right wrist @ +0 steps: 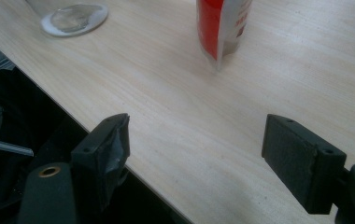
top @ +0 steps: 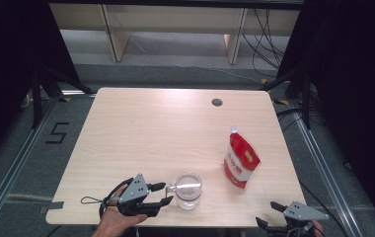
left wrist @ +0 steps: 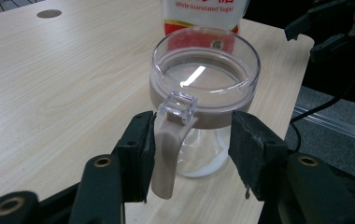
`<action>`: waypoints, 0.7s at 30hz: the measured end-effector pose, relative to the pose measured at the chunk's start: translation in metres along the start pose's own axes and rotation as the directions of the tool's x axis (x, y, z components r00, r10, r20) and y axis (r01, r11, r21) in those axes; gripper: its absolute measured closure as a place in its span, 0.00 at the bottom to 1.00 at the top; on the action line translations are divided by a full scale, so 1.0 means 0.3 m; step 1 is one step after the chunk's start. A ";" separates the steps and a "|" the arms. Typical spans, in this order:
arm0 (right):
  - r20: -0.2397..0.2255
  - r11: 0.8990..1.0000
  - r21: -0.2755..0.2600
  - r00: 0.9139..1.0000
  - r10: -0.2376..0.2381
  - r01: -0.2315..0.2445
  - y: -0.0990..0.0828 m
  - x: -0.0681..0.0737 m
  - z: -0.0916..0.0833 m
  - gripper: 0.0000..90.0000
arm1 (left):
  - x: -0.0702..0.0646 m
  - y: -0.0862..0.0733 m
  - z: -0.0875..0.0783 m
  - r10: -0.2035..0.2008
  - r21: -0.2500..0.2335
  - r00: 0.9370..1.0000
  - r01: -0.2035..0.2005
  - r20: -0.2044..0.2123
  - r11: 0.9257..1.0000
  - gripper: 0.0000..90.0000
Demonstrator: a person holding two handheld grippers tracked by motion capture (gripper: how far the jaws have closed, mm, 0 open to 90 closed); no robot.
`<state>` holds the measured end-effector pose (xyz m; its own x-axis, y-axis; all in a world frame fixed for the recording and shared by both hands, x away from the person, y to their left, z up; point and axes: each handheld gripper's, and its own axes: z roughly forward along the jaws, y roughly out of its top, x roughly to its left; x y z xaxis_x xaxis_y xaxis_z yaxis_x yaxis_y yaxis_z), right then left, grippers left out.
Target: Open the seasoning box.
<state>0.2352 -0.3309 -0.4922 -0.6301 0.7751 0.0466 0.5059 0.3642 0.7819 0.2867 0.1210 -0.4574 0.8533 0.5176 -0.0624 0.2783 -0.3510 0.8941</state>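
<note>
A: From the high view, where's the jar?
B: The glass jar (top: 188, 190) stands near the table's (top: 141, 133) front edge, left gripper (top: 159, 193) beside it, sugar pouch (top: 241, 160) further right.
A: Left gripper view?
B: Jaws open around the jar's beige handle (left wrist: 166, 154), one pad touching it.
A: Right gripper view?
B: Right gripper (right wrist: 196, 154) jaws wide open, empty, over the table edge.

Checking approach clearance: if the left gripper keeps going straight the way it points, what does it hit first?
The left gripper would meet the jar handle, already between its open jaws, then the clear jar. The sugar pouch stands beyond.
</note>
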 end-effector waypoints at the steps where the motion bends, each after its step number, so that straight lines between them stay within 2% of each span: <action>1: 0.005 1.000 -0.001 1.000 0.003 -0.003 0.000 0.001 -0.001 0.27 | -0.009 0.000 0.002 -0.037 -0.009 0.999 0.036 -0.004 0.999 0.56; 3: -0.002 1.000 -0.002 1.000 -0.002 0.002 0.000 0.000 0.001 0.27 | -0.010 0.004 0.001 -0.031 -0.006 1.000 0.031 -0.007 1.000 0.56; 4: -0.004 1.000 0.006 1.000 0.014 -0.014 0.000 0.006 -0.002 0.27 | -0.011 0.007 0.000 -0.032 -0.001 0.999 0.032 -0.007 0.999 0.57; 7: -0.003 1.000 0.008 1.000 0.004 -0.004 0.001 0.004 -0.001 0.27 | -0.016 0.017 0.004 -0.033 -0.010 0.999 0.033 -0.002 0.999 0.59; 9: -0.009 1.000 0.007 1.000 0.020 -0.020 0.000 0.006 0.001 0.27 | -0.020 0.024 0.008 -0.035 -0.014 0.999 0.035 0.008 0.999 0.61; 11: -0.004 1.000 0.008 1.000 0.026 -0.026 0.000 0.010 0.001 0.27 | -0.019 0.033 0.010 -0.020 -0.022 1.000 0.020 0.012 1.000 0.62; 12: -0.006 1.000 0.000 1.000 0.009 -0.009 0.001 0.008 0.003 0.27 | -0.021 0.039 0.008 -0.040 -0.029 0.999 0.040 -0.001 0.999 0.63; 13: -0.006 1.000 0.000 1.000 0.009 -0.009 0.001 0.008 0.003 0.27 | -0.021 0.039 0.008 -0.040 -0.029 0.999 0.040 -0.001 0.999 0.65; 14: -0.009 1.000 0.000 1.000 0.005 -0.005 0.005 0.015 0.002 0.27 | -0.014 0.043 0.007 -0.016 -0.039 1.000 0.016 0.010 0.999 0.67; 15: -0.025 1.000 0.000 1.000 -0.003 0.003 0.007 0.014 0.005 0.27 | -0.019 0.045 0.004 -0.042 -0.036 0.999 0.041 -0.006 0.999 0.67; 16: -0.010 1.000 0.001 1.000 0.005 -0.005 0.008 0.023 0.001 0.27 | -0.017 0.046 0.003 -0.039 -0.038 0.999 0.038 -0.010 0.999 0.68; 19: -0.022 1.000 0.001 1.000 0.003 -0.003 0.010 0.028 0.004 0.27 | -0.016 0.046 0.003 -0.040 -0.037 0.999 0.040 -0.014 0.998 0.72; 20: -0.025 1.000 -0.005 0.999 -0.025 0.024 0.012 0.021 0.009 0.27 | -0.015 0.045 0.004 -0.032 -0.035 0.999 0.032 -0.017 0.999 0.73; 21: -0.025 0.999 -0.003 0.999 -0.032 0.032 0.014 0.020 0.010 0.27 | -0.018 0.044 0.005 -0.033 -0.040 0.999 0.032 -0.021 0.999 0.74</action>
<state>0.2353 -0.3232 -0.4906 -0.6606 0.7498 0.0374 0.4836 0.3869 0.7851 0.2866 0.1124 -0.4459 0.8342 0.5453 -0.0822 0.2872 -0.3025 0.9088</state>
